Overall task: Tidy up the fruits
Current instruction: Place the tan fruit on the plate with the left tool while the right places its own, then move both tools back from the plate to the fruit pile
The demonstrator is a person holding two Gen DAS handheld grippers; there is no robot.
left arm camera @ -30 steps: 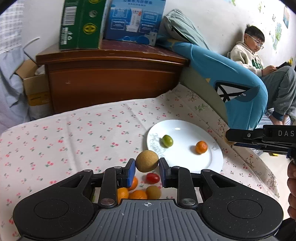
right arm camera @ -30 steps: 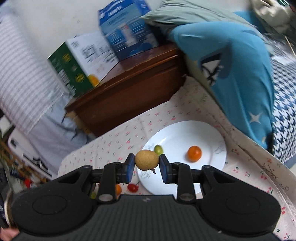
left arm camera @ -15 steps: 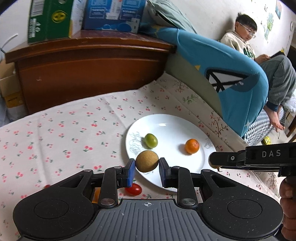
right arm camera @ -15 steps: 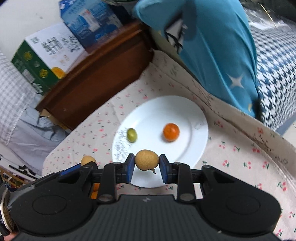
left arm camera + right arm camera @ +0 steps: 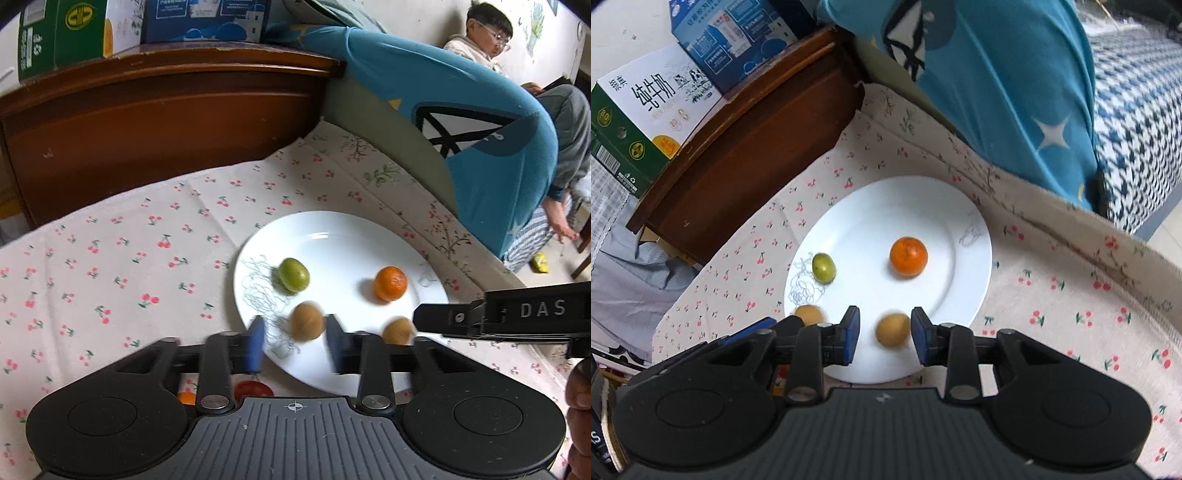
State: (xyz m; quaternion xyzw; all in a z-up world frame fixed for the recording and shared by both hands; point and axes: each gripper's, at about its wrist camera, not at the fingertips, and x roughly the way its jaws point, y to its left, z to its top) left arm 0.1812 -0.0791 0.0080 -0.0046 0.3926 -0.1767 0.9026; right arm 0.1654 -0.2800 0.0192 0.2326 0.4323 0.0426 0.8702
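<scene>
Both tools hover low over the near rim of the white plate (image 5: 332, 229), side by side and angled down. The left tool (image 5: 294, 341) stands released, one brown fruit (image 5: 306, 325) loose between its pads. The right tool (image 5: 885, 334) is likewise spread, another brown fruit (image 5: 893, 329) blurred in its gap. A green fruit (image 5: 823, 267) and an orange (image 5: 908, 256) lie farther in on the plate.
</scene>
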